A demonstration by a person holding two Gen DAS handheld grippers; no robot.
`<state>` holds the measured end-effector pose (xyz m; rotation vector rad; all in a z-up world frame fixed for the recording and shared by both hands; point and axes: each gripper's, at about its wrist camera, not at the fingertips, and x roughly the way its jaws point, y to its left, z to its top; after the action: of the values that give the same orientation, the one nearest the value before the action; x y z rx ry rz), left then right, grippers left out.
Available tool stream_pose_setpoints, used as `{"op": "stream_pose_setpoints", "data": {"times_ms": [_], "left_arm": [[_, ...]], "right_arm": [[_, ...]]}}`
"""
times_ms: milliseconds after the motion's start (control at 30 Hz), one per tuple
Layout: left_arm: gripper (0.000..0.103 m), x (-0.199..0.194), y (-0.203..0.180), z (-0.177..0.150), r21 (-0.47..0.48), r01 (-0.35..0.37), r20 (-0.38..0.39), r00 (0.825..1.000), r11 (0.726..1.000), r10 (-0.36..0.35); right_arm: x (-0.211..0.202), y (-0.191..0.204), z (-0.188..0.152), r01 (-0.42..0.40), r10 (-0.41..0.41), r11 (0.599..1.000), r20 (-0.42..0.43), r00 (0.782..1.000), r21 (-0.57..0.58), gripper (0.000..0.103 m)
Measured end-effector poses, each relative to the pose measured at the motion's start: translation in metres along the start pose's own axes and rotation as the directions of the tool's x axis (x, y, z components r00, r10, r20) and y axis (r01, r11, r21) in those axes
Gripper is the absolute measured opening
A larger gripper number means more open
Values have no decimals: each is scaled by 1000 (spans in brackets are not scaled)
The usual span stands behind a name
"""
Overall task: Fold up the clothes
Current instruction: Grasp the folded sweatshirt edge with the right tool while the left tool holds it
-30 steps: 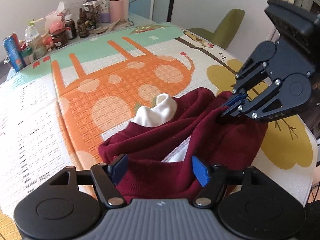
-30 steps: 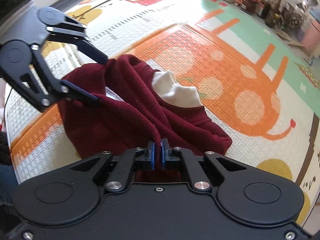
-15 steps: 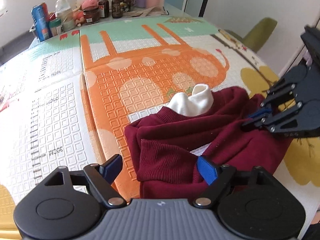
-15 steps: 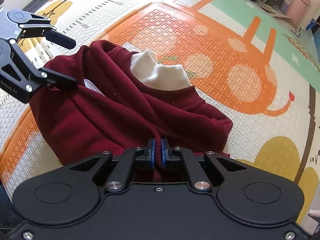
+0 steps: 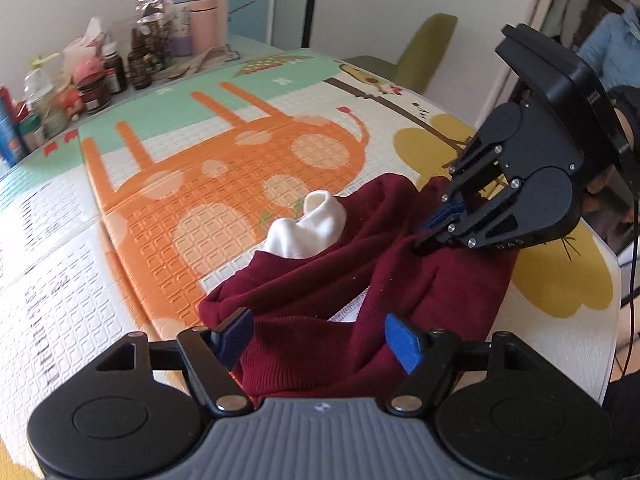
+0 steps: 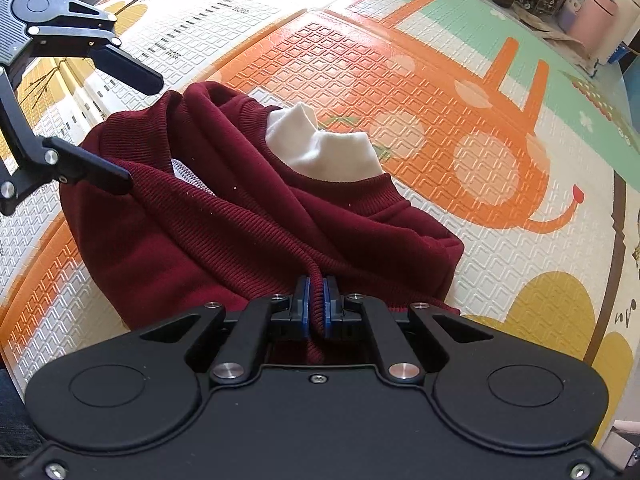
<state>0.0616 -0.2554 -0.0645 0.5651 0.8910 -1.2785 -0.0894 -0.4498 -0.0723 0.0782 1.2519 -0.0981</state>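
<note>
since a second ago the left wrist view has swung out over the mat and back, and the heap of the sweater has shifted a bit; the left jaws have just been closing slightly, with cloth lying between them but not pressed.

play mat (image 5: 248, 168) covers the table, printed with an orange animal. maroon sweater (image 6: 224, 232) lies bunched on it near the front edge, white collar (image 6: 320, 148) poking out of the neck on the far side.

right gripper (image 6: 315, 304) is clamped tight on a ribbed edge of the sweater, pulled up into a ridge. left gripper (image 5: 320, 338) stands wide, blue pads (image 5: 402, 342) either side of the near folds, no grip that i can see.

step in hand, my read: early, still sorting the heap out, one edge caught, the other hand lining up for a second hold. next move probably needs the left jaws to close on a matching hem or shoulder edge, then both lift and spread the sweater flat before any fold.

hard to tell: which edge the right one holds, hem or cuff. sleeves are buried in the folds. white mesh bit (image 6: 188, 172) inside, maybe a lining or label. bottles and jars (image 5: 120, 68) at the far end are blurred. person only partly in view at the right edge.
</note>
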Motion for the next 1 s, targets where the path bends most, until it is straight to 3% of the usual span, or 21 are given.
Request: {"op": "stream_pose_setpoints", "data": {"times_ms": [267, 467, 767, 867, 1000], "left_arm": [[75, 8, 2, 7, 76, 85, -22, 996, 993, -84], [75, 21, 3, 7, 120, 141, -87, 988, 983, -131], [76, 36, 18, 5, 104, 209, -176, 966, 972, -188], [72, 37, 22, 5, 92, 234, -192, 958, 968, -213], [57, 34, 28, 4, 62, 273, -194, 947, 960, -257]], "right_arm": [[-1, 1, 0, -1, 1, 1000, -3, 1000, 0, 6], [-2, 1, -1, -9, 9, 1000, -6, 1000, -6, 6], [0, 0, -3, -26, 26, 1000, -11, 1000, 5, 6], [0, -1, -3, -30, 30, 999, -10, 1000, 12, 6], [1, 0, -3, -30, 30, 999, -8, 1000, 20, 6]]}}
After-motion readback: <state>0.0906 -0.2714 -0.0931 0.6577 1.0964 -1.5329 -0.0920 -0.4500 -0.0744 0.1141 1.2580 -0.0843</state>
